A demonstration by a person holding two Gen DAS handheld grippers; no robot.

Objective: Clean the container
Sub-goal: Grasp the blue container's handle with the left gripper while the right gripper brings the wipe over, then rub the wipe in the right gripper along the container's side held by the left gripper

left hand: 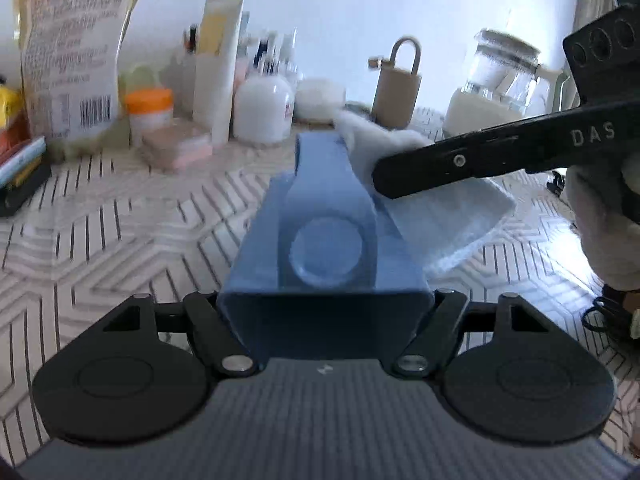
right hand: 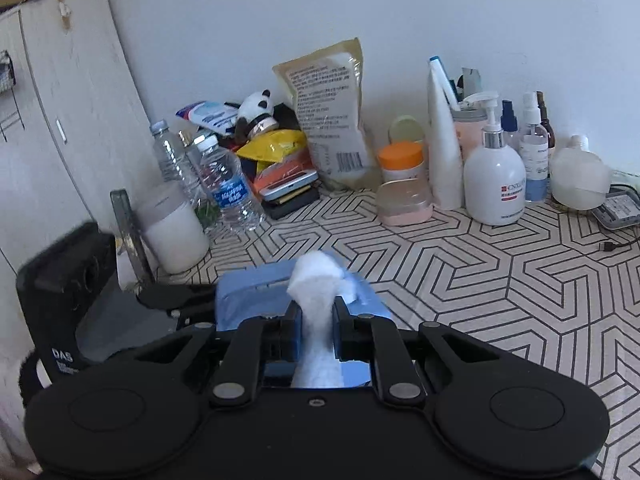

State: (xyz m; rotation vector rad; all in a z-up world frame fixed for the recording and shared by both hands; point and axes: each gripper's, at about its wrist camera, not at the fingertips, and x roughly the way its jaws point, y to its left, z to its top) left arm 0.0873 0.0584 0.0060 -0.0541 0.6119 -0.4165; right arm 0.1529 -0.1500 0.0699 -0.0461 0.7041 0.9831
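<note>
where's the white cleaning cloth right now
The white cloth is pinched in the right gripper, pressed onto the blue container that the left gripper holds above the patterned table.

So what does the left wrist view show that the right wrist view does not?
Only the left wrist view shows the glass jar, the beige lock-shaped object and the left gripper shut on the blue container. Only the right wrist view shows the water bottles, the panda toy and the cabinet. Both show the container, the white cloth, the orange-lidded jar and the patterned table.

The blue container [left hand: 320, 240] hides the left gripper's [left hand: 326, 216] fingertips; far bottles are blurred.
</note>
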